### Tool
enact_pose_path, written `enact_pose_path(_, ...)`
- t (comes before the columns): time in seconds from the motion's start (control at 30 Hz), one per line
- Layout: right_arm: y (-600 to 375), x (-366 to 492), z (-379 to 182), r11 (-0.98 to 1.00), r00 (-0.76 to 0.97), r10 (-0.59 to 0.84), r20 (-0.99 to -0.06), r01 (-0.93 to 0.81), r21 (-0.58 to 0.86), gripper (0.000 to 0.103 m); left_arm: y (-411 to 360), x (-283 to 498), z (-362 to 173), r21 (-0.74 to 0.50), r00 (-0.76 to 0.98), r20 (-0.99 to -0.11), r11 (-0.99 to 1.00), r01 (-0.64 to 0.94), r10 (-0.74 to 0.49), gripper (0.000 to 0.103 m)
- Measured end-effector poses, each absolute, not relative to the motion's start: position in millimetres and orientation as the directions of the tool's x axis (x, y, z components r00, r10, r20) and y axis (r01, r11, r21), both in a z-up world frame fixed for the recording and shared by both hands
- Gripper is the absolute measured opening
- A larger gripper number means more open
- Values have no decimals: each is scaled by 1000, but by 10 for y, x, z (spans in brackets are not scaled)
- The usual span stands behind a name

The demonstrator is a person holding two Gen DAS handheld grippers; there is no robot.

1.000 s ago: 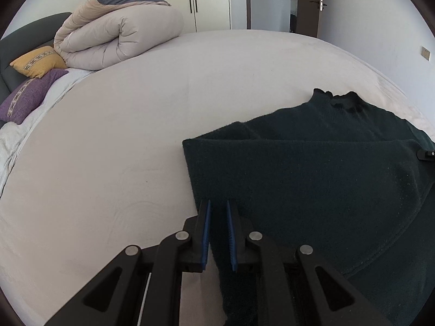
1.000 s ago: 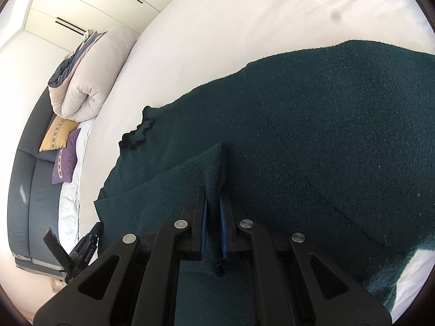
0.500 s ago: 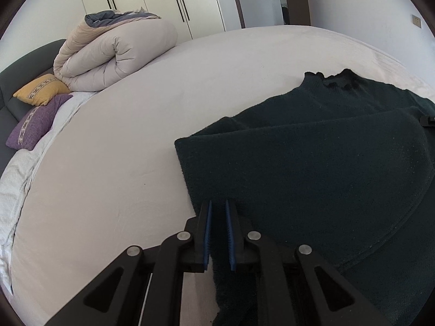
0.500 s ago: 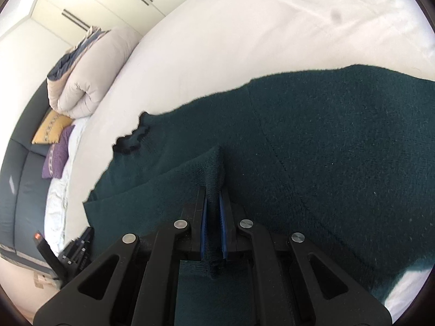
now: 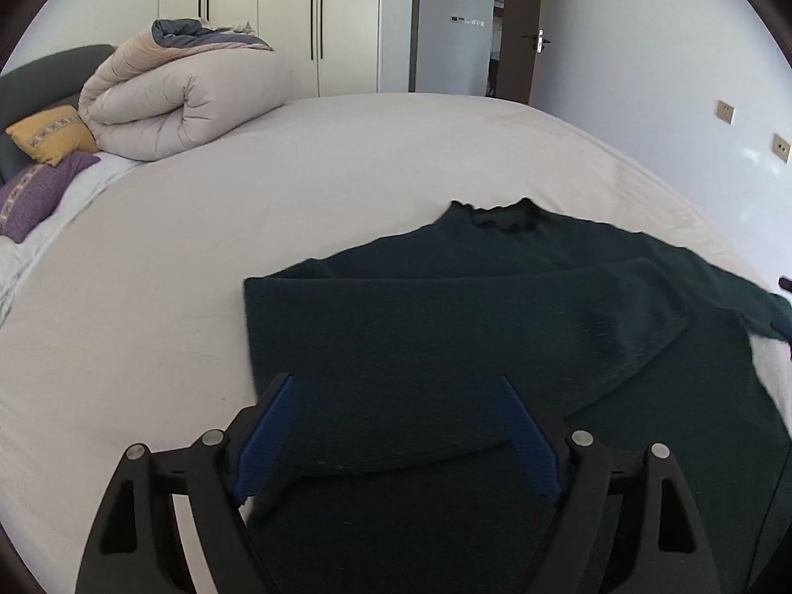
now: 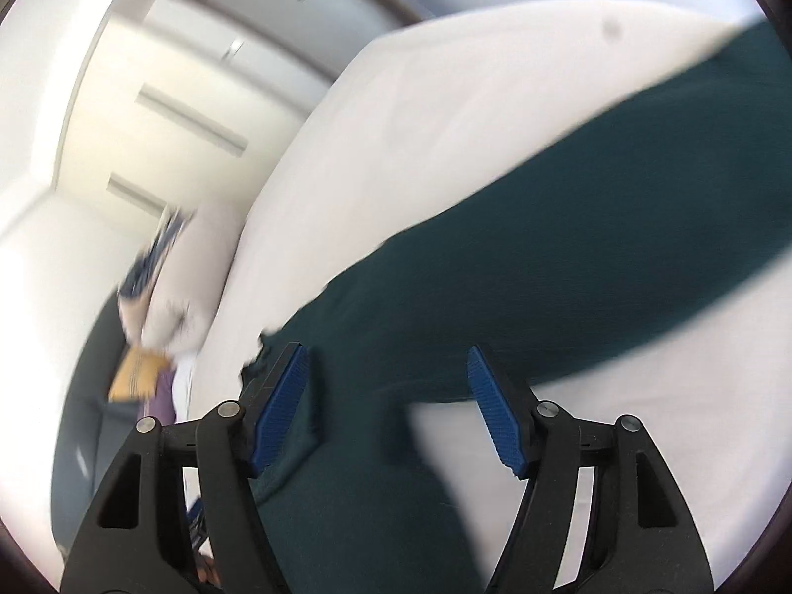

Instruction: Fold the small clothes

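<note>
Sweater (image 5: 445,326), dark green knit, is lying on the bed (image 5: 346,158), roughly mid-mattress, collar (image 5: 500,215) pointing away toward the wardrobe (image 5: 257,15) side of the room. One side panel is folded over on top of the body, so there's a straight folded edge on the left w/ a doubled layer across the middle. Hem of that flap sits right in front of the left gripper (image 5: 396,425).

Left gripper: jaws opening, blue pads (image 5: 270,433) spread wide apart. Fabric lies between them but the pads aren't pressing on it afaict.

Right gripper (image 6: 388,406): same deal, jaws opening, pads (image 6: 279,408) well apart. Sweater cloth is under/between them; the left pad is just beside a fabric edge, can't tell if touching bc the right wrist view is really blurry.

Bg stuff: rolled-up beige duvet (image 5: 183,94) at the far left end of the bed, yellow cushion (image 5: 49,133) and purple cushion (image 5: 34,193) next to it against a dark headboard (image 5: 44,74). Door (image 5: 519,29) is at the back right.
</note>
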State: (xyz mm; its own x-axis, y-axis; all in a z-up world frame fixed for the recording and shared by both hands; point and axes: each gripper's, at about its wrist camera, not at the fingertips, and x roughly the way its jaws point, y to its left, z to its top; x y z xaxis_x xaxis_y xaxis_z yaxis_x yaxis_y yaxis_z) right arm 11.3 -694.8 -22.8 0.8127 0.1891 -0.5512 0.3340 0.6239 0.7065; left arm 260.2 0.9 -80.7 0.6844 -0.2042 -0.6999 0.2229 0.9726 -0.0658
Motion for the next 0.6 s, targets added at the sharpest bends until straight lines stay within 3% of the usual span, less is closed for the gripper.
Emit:
enact_pose_path(0.2,-8145,-1118,-376,303,840,-61,-539,530,792,66,-239,2585,-824,-283,585,-718,926,250,-377,84)
enact_pose_path(0.43,-8521,-1184,-483,216,888,-70,-455,459,862,64,-439,2577,-958,-378,517,-735,898,225,-439,84)
enact_pose_path(0.5,-8559,-1092,-505,197,895,-77,-439,445,874,61,-485,2557,-978,-392,508,-733,891,228,-452,84)
enact_pose_path(0.6,-8601,-1006,-540,158,894,-107,-435,447,880,48,-482,2574,-997,-410,502,-728,883,228,-467,84)
